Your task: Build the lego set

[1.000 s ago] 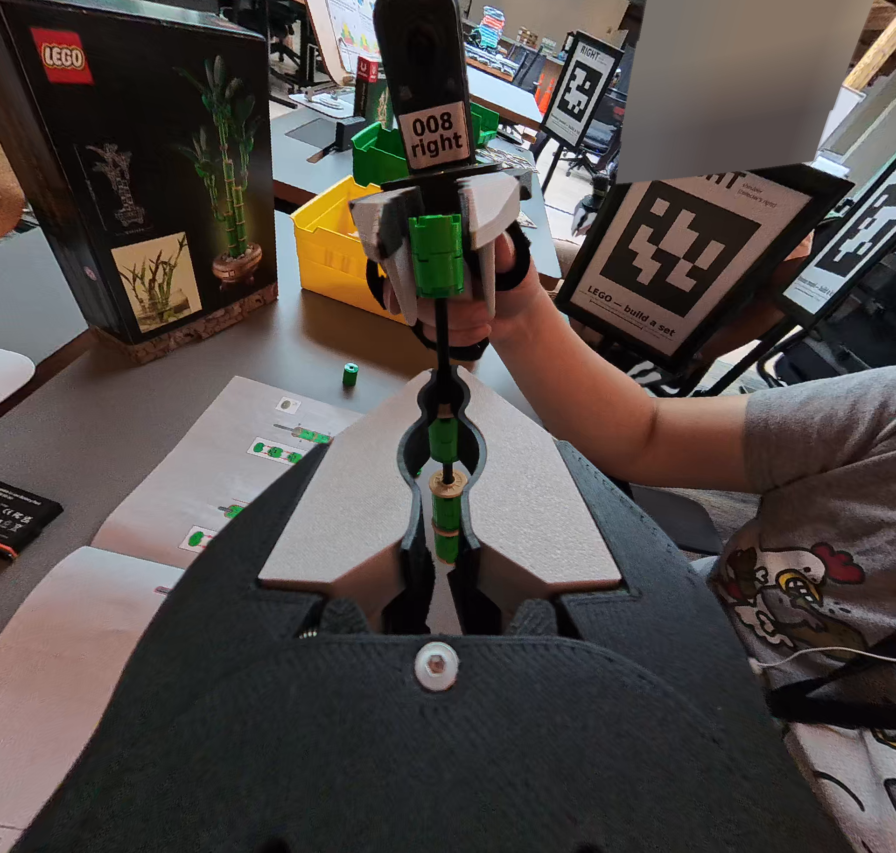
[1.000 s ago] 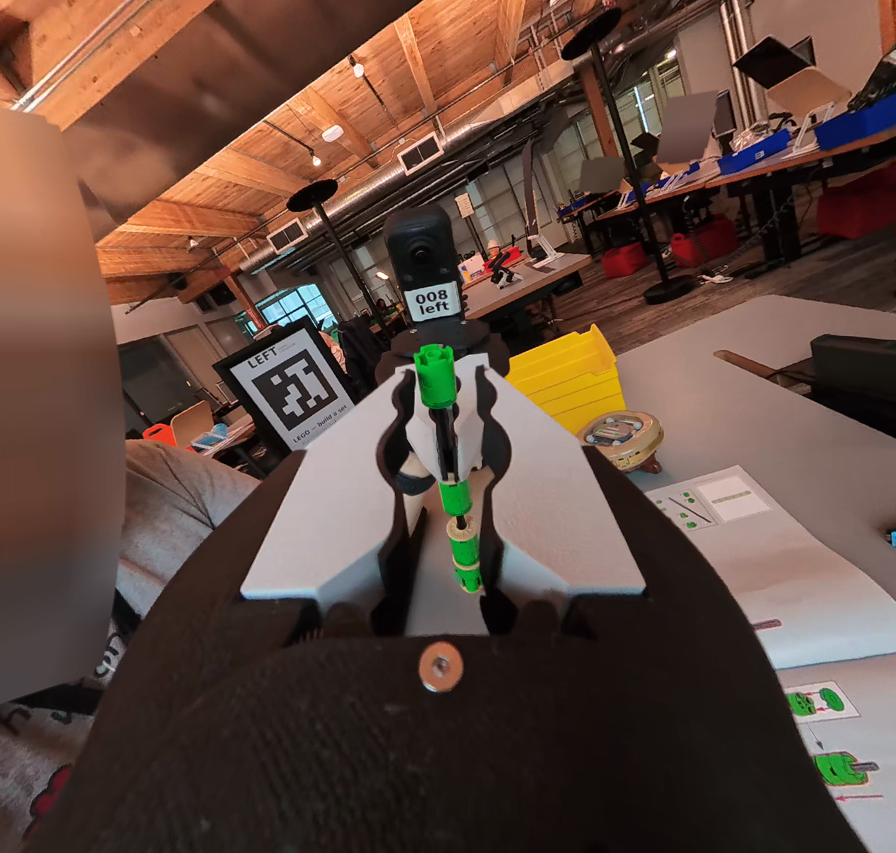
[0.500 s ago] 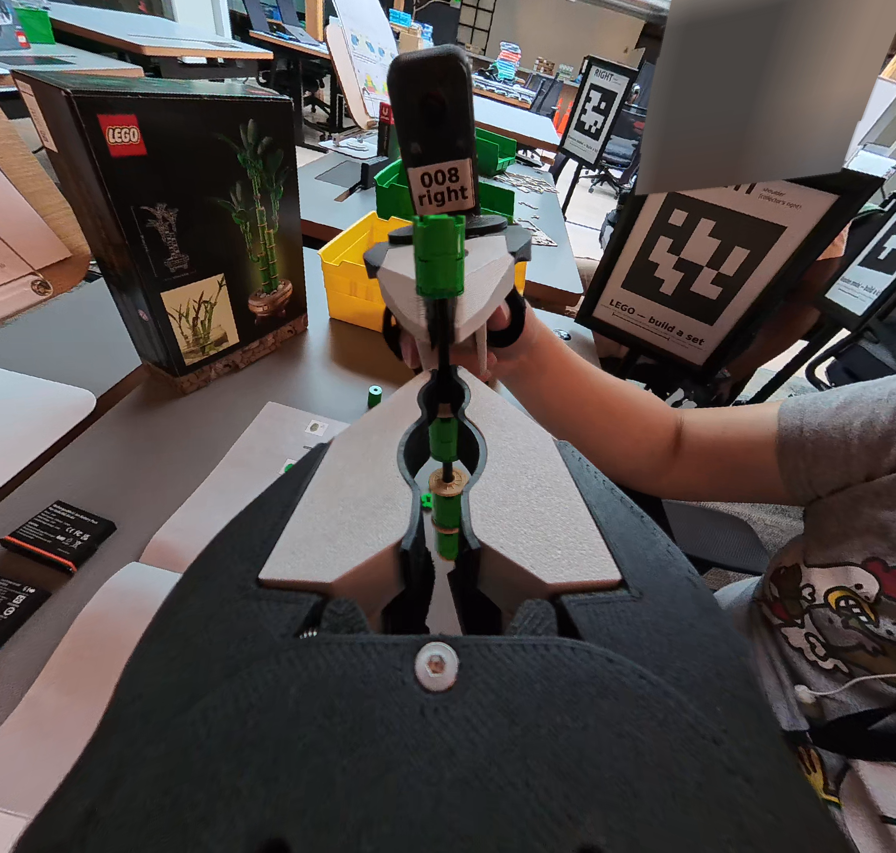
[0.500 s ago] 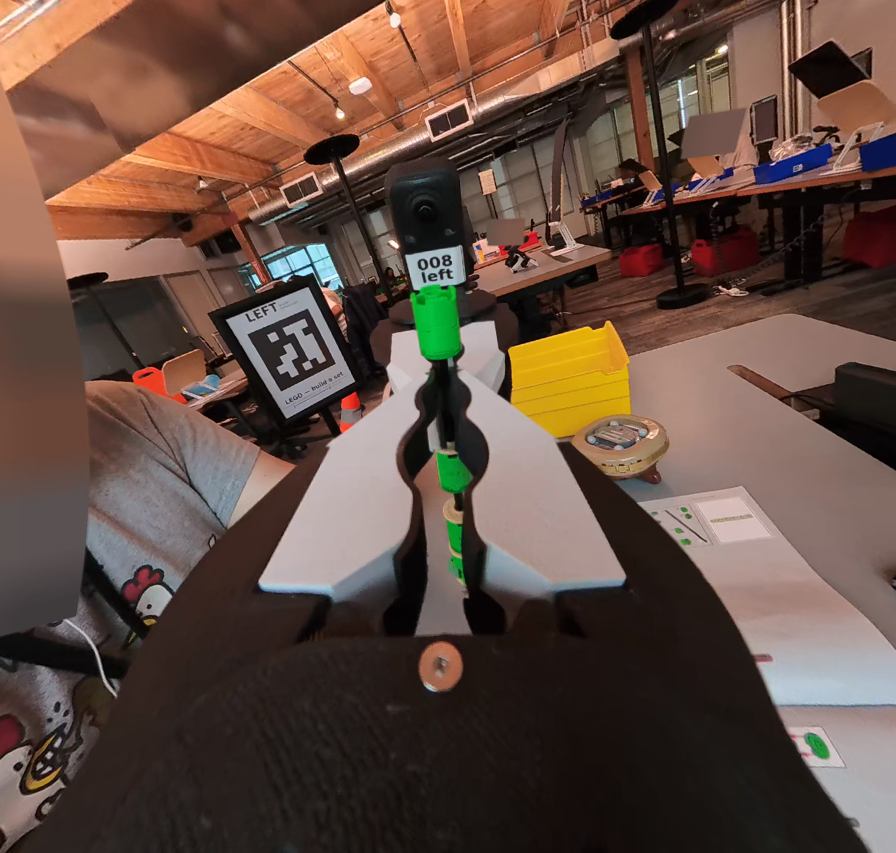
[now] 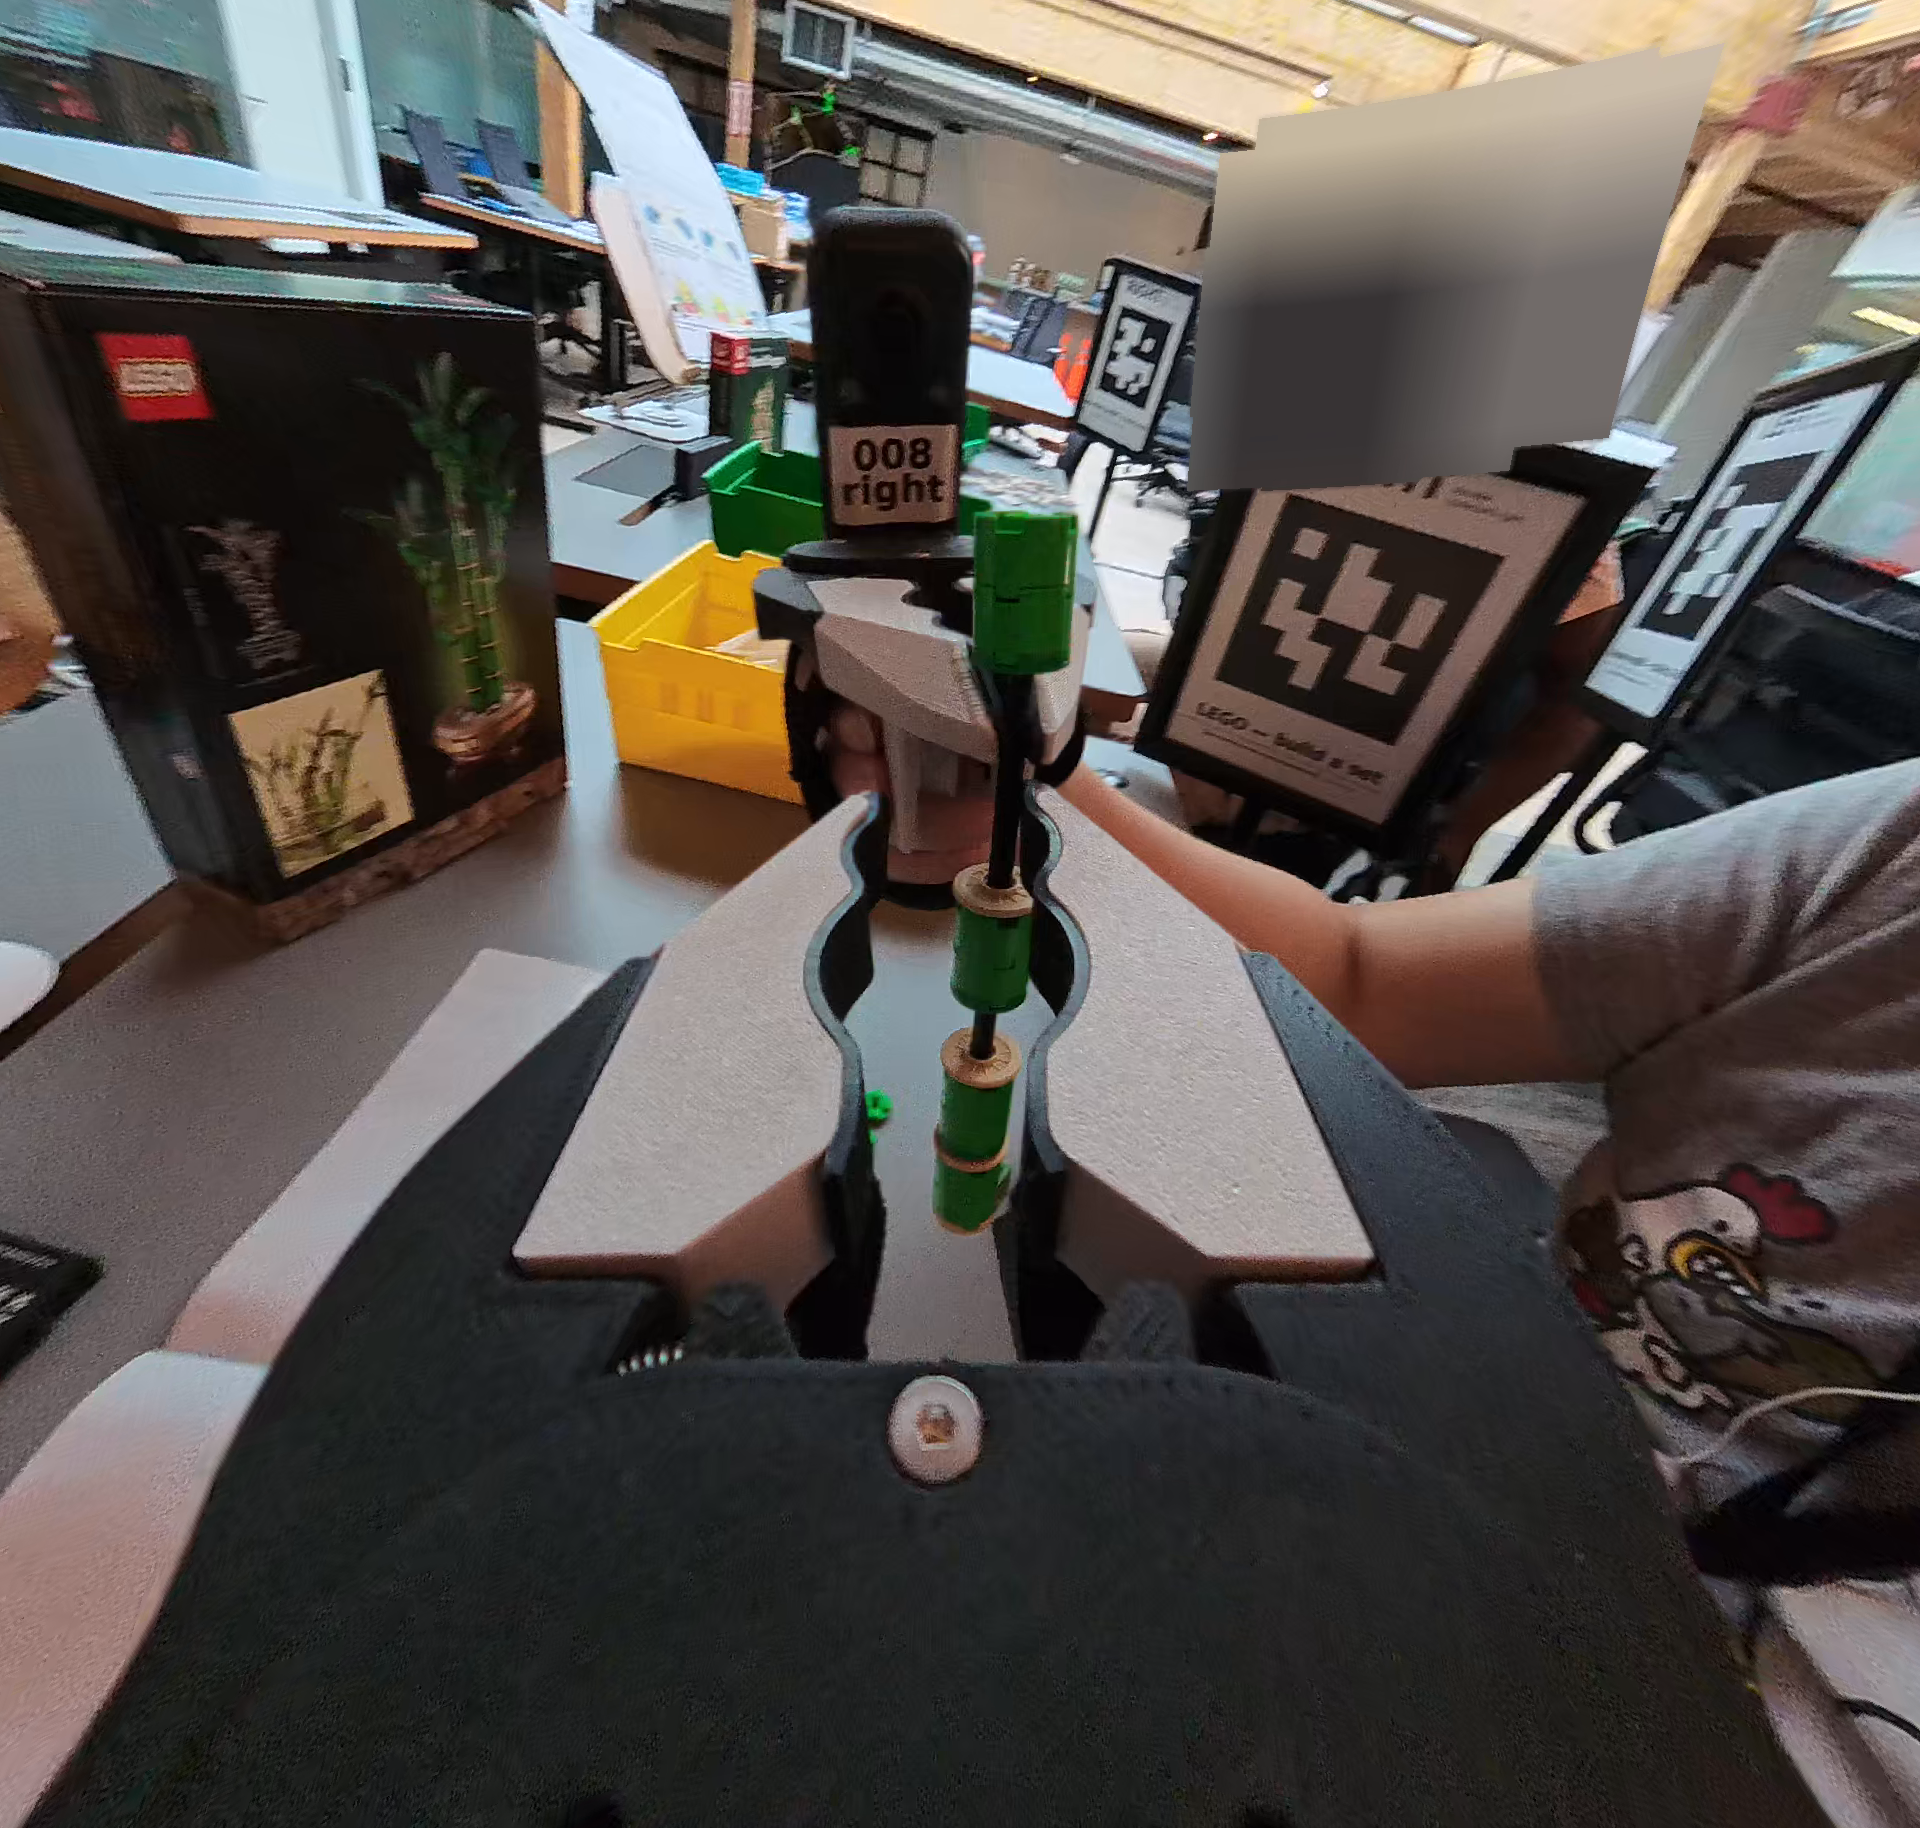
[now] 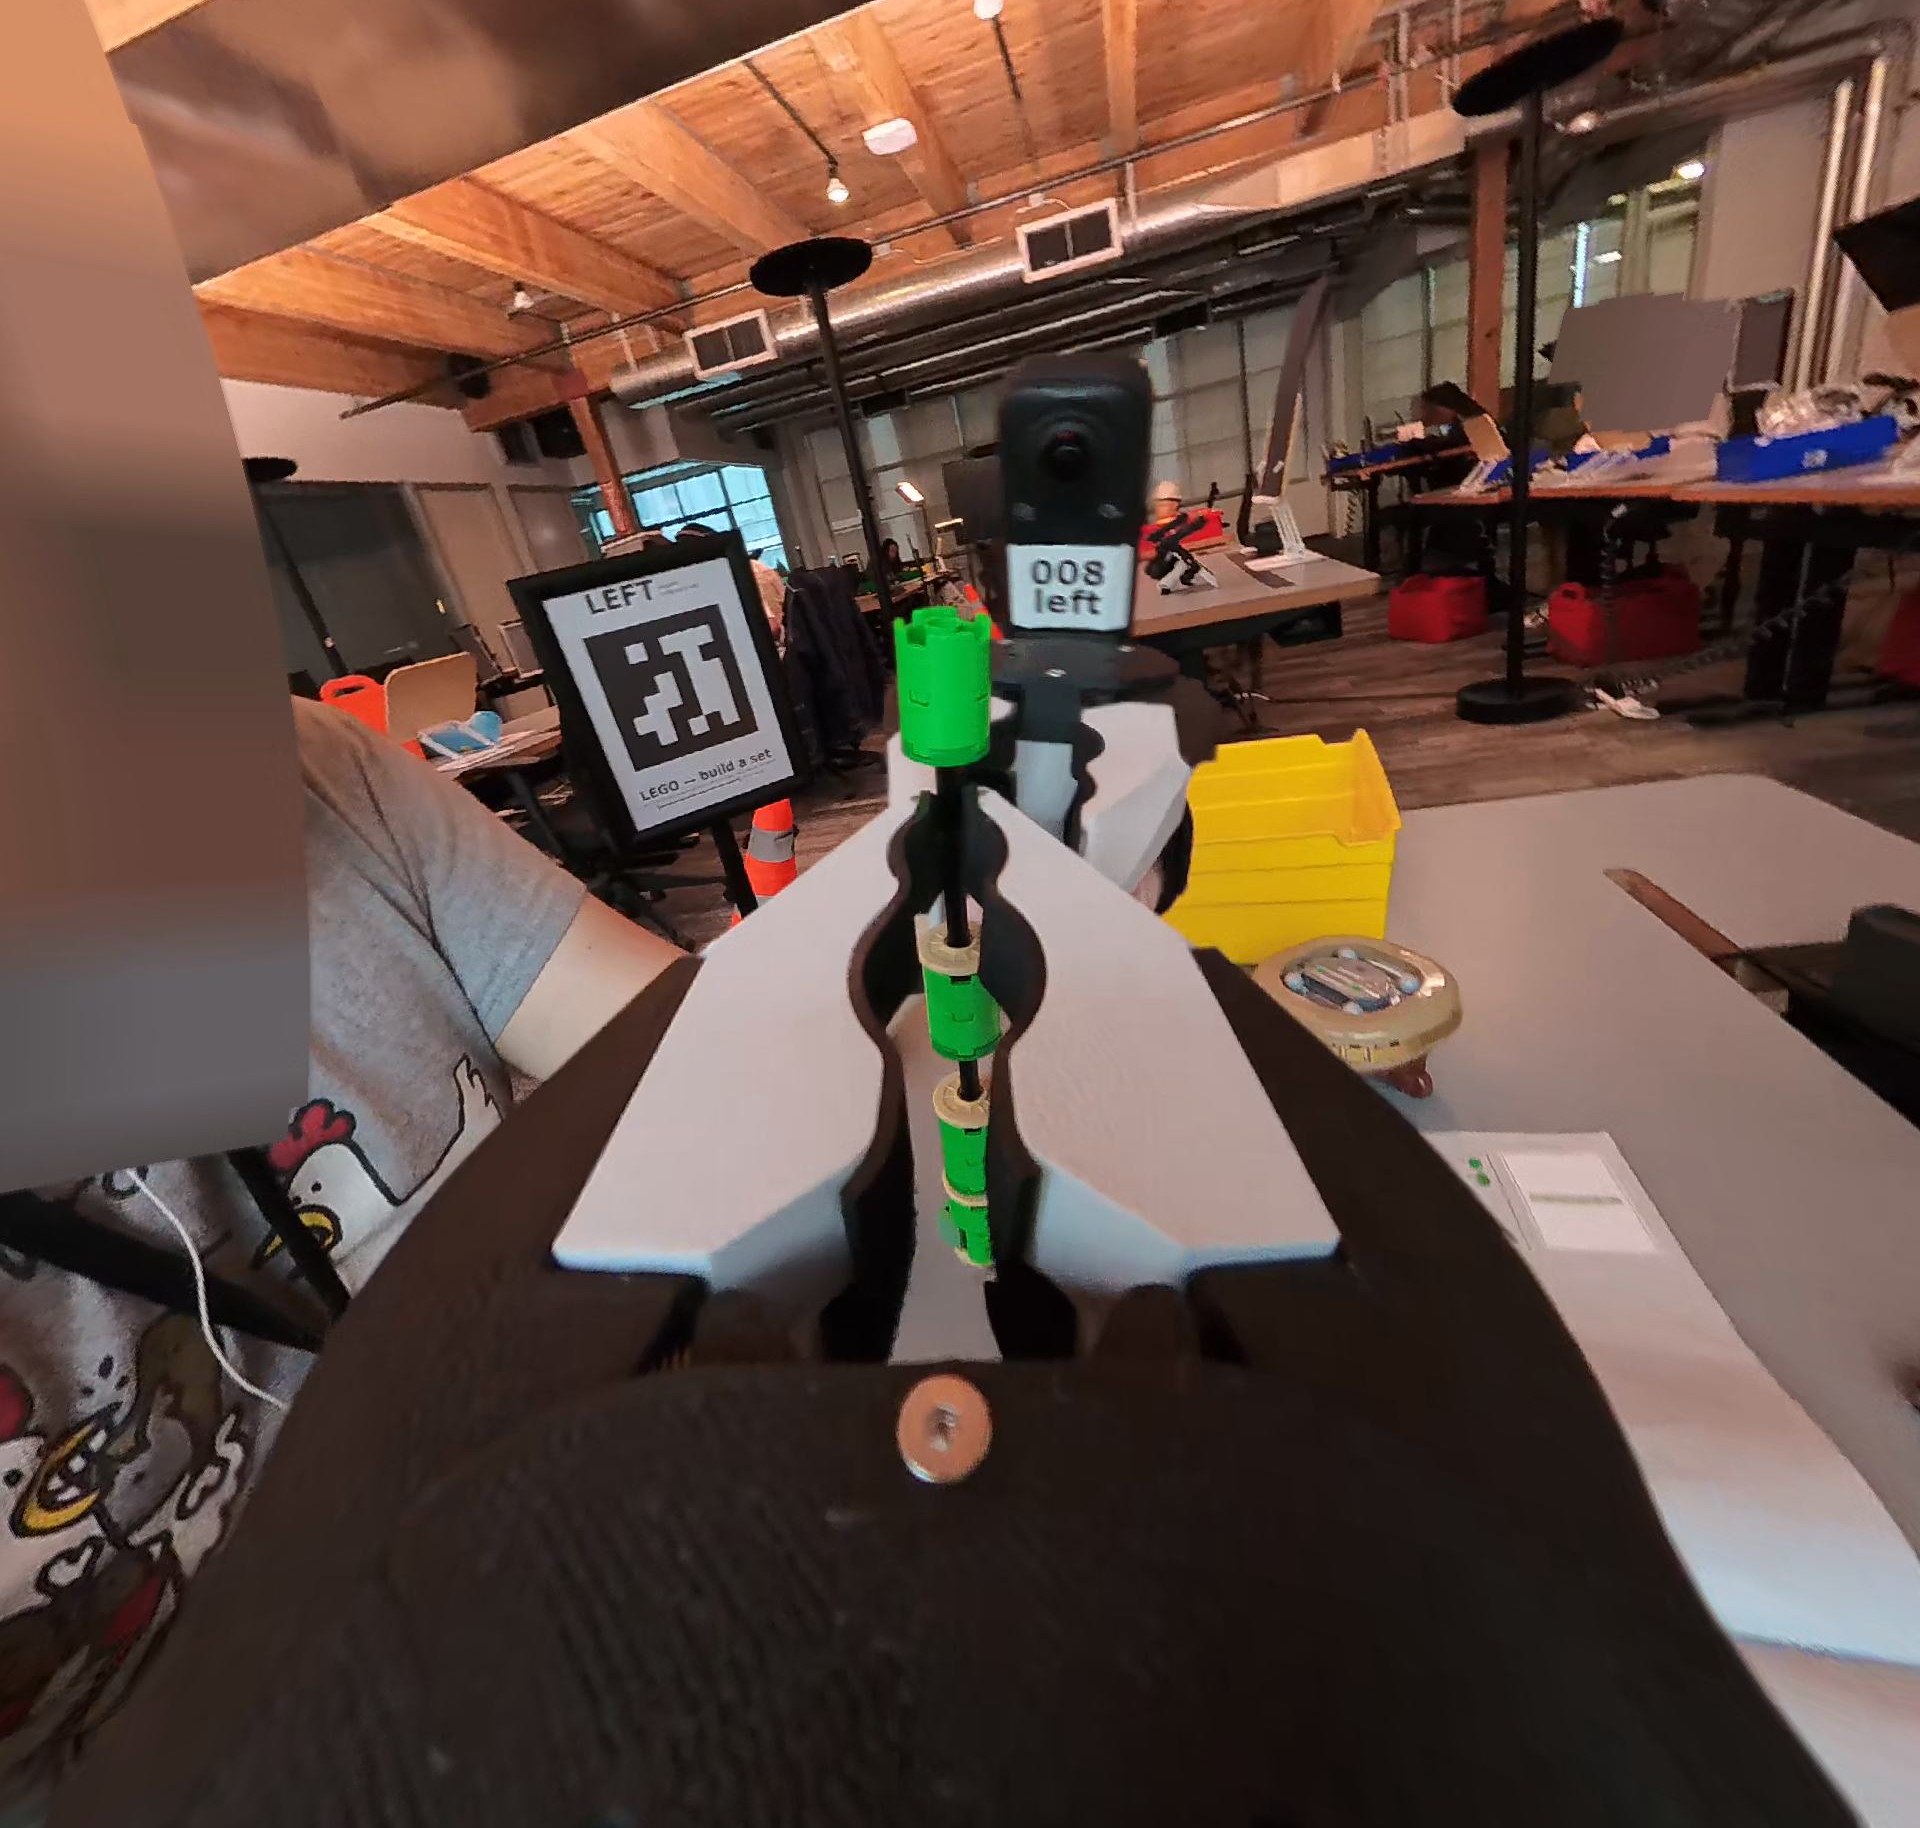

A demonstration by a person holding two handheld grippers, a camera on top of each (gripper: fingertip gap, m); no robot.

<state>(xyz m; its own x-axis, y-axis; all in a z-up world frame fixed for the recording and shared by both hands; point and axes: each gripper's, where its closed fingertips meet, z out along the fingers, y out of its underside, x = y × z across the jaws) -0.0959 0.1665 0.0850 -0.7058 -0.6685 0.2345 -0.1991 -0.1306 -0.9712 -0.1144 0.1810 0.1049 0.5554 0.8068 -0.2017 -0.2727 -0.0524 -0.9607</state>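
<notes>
One grey table fronts an open, wood-ceilinged workshop.

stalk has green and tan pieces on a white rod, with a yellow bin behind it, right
Not quite: the rod of the stalk is black, not white, as the left wrist view shows. The pieces are green and tan, and the yellow bin does sit behind it.
</notes>
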